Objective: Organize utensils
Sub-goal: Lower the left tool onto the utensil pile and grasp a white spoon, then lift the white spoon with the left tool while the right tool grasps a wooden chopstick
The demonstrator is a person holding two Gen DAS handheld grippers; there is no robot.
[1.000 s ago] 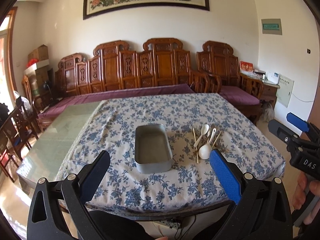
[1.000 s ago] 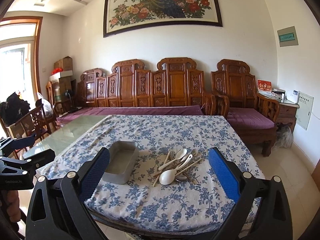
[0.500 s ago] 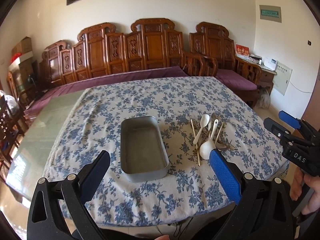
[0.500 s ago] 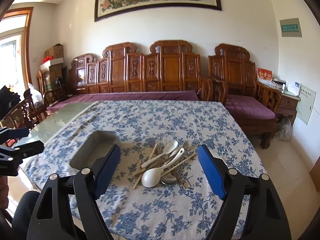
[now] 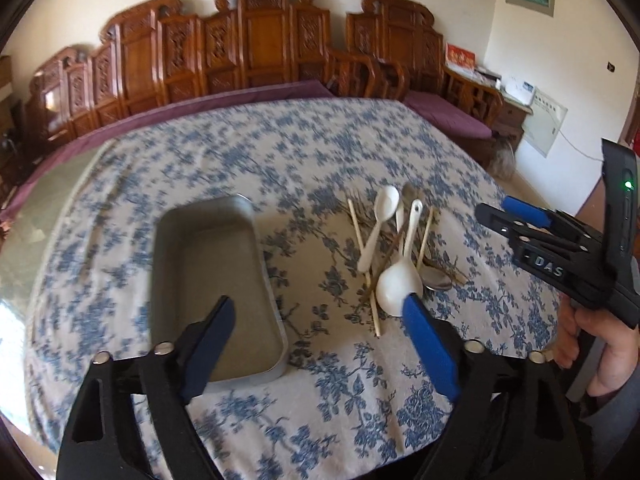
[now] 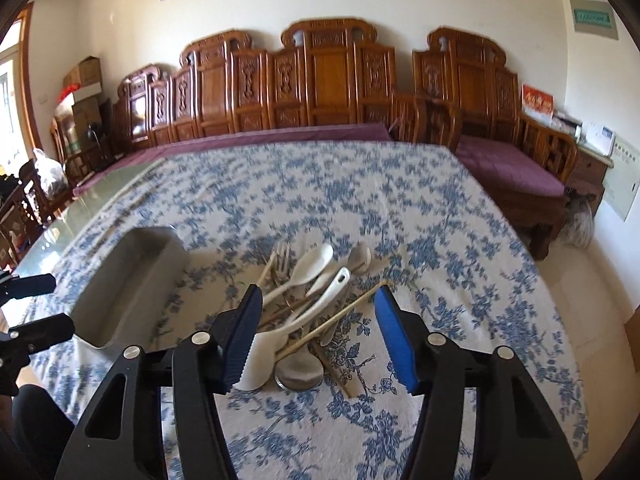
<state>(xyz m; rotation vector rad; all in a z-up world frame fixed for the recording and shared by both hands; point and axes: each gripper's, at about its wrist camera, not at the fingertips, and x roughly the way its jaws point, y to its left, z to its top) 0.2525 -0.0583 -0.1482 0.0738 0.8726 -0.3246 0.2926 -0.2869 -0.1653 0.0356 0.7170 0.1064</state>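
Note:
A grey metal tray [image 5: 208, 280] [image 6: 120, 280] stands empty on the blue-flowered tablecloth [image 5: 280, 152]. Right of it lies a heap of utensils: a large white spoon [image 5: 398, 284] [image 6: 264, 352], a smaller white spoon [image 5: 382, 220] [image 6: 308, 266], wooden chopsticks [image 5: 362, 268] [image 6: 332, 320], a metal spoon [image 5: 436, 278] [image 6: 298, 370] and a fork [image 6: 280, 260]. My left gripper [image 5: 320, 332] hovers over the tray's near right corner, its jaws closing on nothing. My right gripper [image 6: 320, 320] hangs above the heap's near end, jaws closing, pads clear of the utensils. A hand holds it [image 5: 540, 236].
Carved wooden benches [image 6: 320, 80] with purple cushions line the wall behind the table. A bare glass strip of table [image 6: 52, 236] shows at the left. A side cabinet [image 5: 508, 96] stands at the right wall. Cloth beyond the tray and heap lies flat.
Both grippers have dropped and moved in over the table, so tray and utensils look much larger. Both pairs of jaws have narrowed, the right more than the left.

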